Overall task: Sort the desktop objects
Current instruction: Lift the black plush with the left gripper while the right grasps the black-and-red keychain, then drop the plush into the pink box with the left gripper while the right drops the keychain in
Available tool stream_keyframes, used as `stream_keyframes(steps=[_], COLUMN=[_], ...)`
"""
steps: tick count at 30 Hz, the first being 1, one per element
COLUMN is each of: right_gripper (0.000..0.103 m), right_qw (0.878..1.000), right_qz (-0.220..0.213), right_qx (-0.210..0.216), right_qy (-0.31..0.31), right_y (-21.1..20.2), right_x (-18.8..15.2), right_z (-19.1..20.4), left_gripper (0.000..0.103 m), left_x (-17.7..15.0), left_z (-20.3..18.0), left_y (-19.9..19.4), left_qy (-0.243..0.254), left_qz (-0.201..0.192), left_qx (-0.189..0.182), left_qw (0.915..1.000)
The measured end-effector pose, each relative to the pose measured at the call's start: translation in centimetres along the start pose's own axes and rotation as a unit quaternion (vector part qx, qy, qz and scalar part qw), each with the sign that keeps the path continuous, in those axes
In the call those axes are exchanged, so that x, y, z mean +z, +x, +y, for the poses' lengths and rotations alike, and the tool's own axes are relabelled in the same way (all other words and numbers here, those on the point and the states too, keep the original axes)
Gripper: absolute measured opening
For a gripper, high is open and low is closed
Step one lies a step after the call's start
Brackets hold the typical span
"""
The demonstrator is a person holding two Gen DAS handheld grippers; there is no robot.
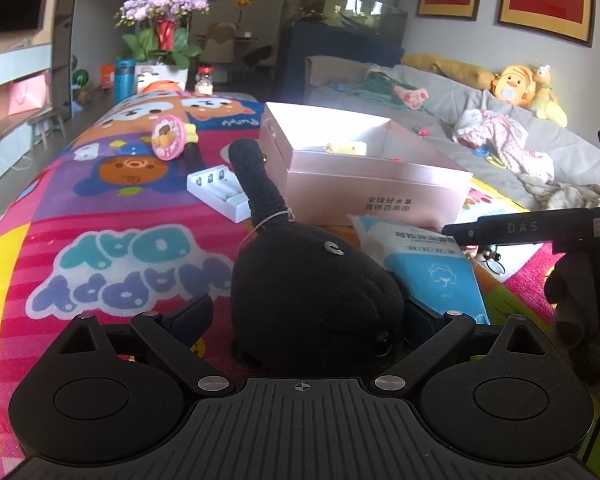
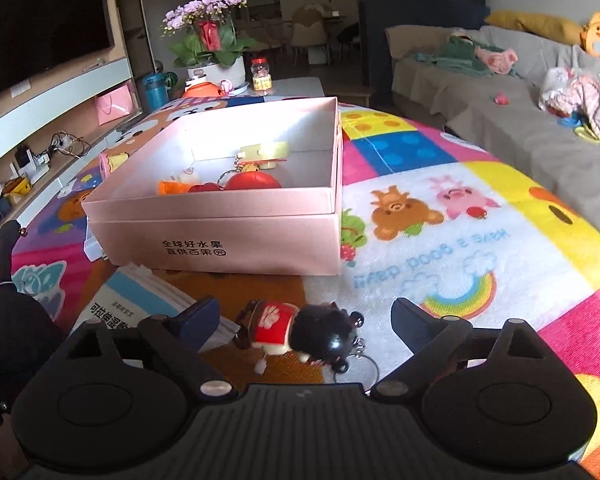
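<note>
The left hand-held gripper (image 1: 306, 314) points forward and somewhat down over the counter (image 1: 100, 216), which is covered by a bright cartoon-print cloth. Its jaws stand wide, one on each side of a black knitted swan toy (image 1: 308, 292) that lies on the cloth with its long neck stretching away toward a white battery charger (image 1: 220, 192). Whether the pads touch the toy cannot be told.

The right hand-held gripper (image 2: 306, 322) is likewise tilted down, jaws spread wide. Between them, apart from both pads, a small doll keychain (image 2: 300, 330) with a black head and red outfit lies on the cloth, its metal ring near the gripper's body.

Just ahead sits the open pink box (image 2: 220, 236), holding a red trinket (image 2: 252, 180) and a yellow charm (image 2: 264, 152). A blue-and-white wipes pack (image 1: 424, 264) lies in front of the box, between the two grippers.
</note>
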State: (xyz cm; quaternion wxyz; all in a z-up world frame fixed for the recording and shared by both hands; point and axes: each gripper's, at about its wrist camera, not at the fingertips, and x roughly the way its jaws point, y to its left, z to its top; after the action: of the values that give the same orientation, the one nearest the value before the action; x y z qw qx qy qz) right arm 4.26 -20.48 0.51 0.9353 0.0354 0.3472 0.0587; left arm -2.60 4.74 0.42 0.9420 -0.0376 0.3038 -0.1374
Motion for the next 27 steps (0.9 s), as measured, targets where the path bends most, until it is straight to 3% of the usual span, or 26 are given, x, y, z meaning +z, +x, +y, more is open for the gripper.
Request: stream_keyframes(steps=[2,4,5,8,13,19,22,27], right_gripper=[0.093,0.085,0.077,0.071,0.072,0.07,0.07,0.07], right_qw=[1.0,1.0,1.0,1.0,1.0,1.0,0.999,0.997], right_qz=[-0.003,-0.003,-0.001,0.0,0.02,-0.002,-0.007,-0.001], right_qx=[-0.004,0.009,0.019,0.015,0.013,0.018,0.017,0.022], right_qy=[-0.007,-0.013,-0.015,-0.022,-0.01,-0.024,-0.035,-0.075], right_y=[-0.2,-0.6,-0.8,-1.0,0.4,-1.4,-2.7,-5.6], right_x=[-0.3,-0.4,-0.3,-0.2,-0.3,-0.4,-0.5,-1.4], right_z=[0.2,0.1,0.1,0.1,-0.3,0.1,-0.3,-0.8], left_gripper=[0.1,0.1,0.1,0.1,0.1,0.1,0.087,0.084], left_x=[0.0,0.0,0.0,0.1,0.4,0.7,0.6,0.1], left_z=[0.1,0.1,0.1,-0.4,-1.1,-1.7,-2.2,-3.2], left_y=[0.0,0.0,0.0,0.2,0.9,1.4,1.2,-0.1], left_qy=[-0.002,-0.001,0.001,0.011,0.032,0.052,0.073,0.111], left_qz=[0.0,0.001,0.001,0.006,0.022,0.021,0.016,0.014], left_qx=[-0.001,-0.003,-0.004,-0.002,0.01,0.031,0.037,0.034], left_qw=[1.0,1.0,1.0,0.9999,0.9992,0.998,0.9965,0.9931])
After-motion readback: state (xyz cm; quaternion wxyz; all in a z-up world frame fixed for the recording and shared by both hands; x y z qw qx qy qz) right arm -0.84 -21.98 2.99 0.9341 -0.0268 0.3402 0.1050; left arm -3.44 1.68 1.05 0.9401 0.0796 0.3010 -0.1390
